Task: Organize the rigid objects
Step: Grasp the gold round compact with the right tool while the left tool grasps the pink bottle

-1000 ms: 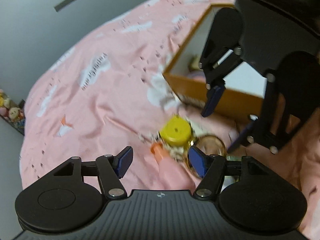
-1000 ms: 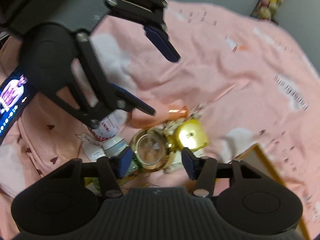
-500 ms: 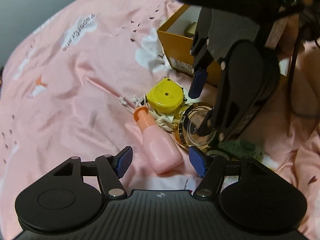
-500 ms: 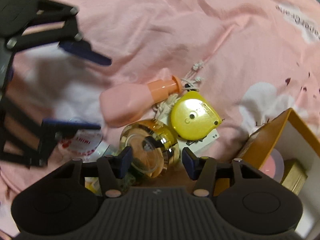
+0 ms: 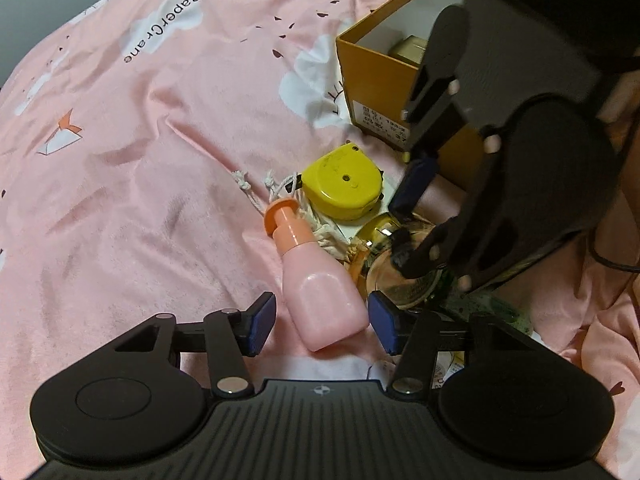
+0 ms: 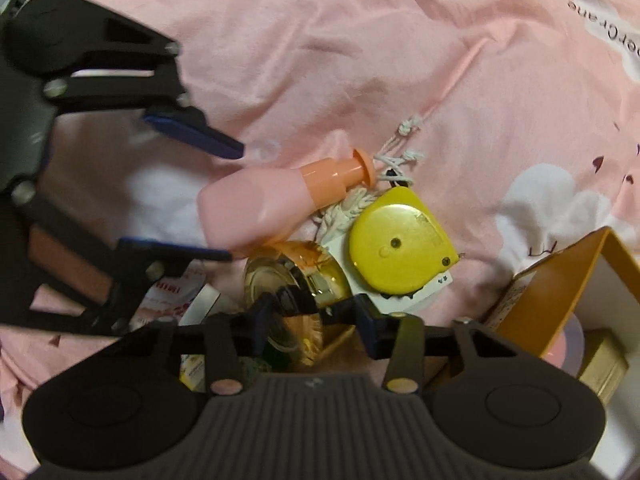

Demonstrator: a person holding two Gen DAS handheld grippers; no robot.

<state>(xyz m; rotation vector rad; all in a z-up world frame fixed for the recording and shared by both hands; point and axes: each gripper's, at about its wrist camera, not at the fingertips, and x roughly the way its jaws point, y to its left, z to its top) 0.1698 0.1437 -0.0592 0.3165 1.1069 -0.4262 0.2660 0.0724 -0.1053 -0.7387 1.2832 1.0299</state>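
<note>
Pink cotton, creased and printed with white clouds and paper cranes, covers the bed (image 5: 152,128) under me, soft enough that everything sinks a little. At its far side stands the orange cardboard box (image 5: 372,76), stiff-walled and white inside, with a gold tin and a pale round lid already lying in it; I judge that is where the loose pieces go. So the step in hand is picking up, two things at once.

My left gripper (image 5: 322,322) straddles the wide base of the pink plastic bottle (image 5: 320,300), which lies on its side, smooth and matte, its orange cap (image 5: 286,220) pointing away. The jaws are closing with the bottle between them, the pads not yet pressing.

My right gripper (image 6: 314,318) is closing round the amber glass jar (image 6: 292,280), gold-collared and glossy; the pads sit at its flanks, though glare and blur leave me unsure they bite yet. Glass is slick, so I need a square, firm squeeze before lifting.

Just beside the jar lies the yellow tape measure (image 5: 342,190), hard and rounded, on a knotted white cotton cord (image 5: 280,186).
</note>
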